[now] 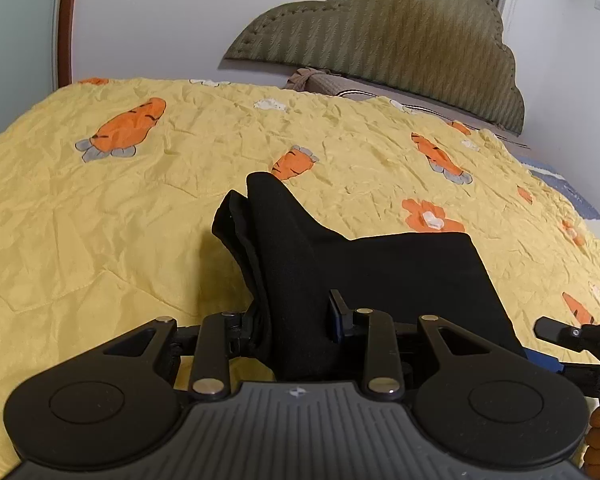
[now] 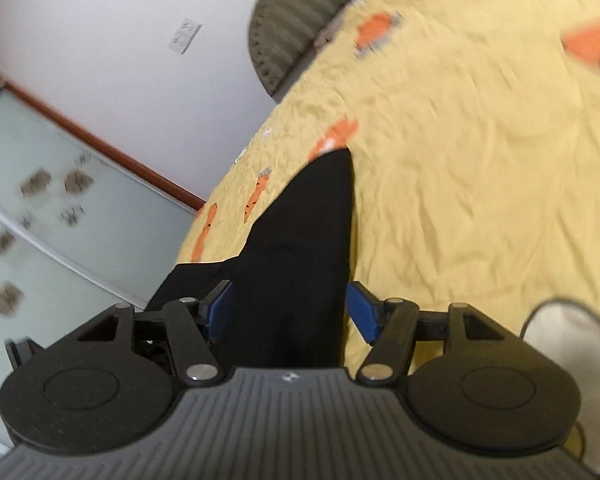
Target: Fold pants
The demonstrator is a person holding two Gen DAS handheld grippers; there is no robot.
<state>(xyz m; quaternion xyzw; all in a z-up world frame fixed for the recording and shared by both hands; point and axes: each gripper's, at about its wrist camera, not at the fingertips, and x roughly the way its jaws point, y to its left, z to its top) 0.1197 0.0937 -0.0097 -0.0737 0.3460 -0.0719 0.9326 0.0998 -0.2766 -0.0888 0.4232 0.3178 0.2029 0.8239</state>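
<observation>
Black pants [image 1: 380,280] are clamped in the left hand-held gripper [image 1: 296,320], a bunched fold of the cloth being pinched between its fingers and lifted off the bed. At the right edge of the left wrist view, part of the right hand-held gripper [image 2: 288,308] is seen beside the garment. From the right wrist view, blue pads [image 2: 362,312] are seen standing apart on either side of the dark cloth, not pressing on it. Beyond, the pants are spread on a yellow bedspread [image 1: 140,208] printed with carrots. Farther back, an olive headboard [image 1: 400,40] is set against a white wall [image 1: 160,16].
</observation>
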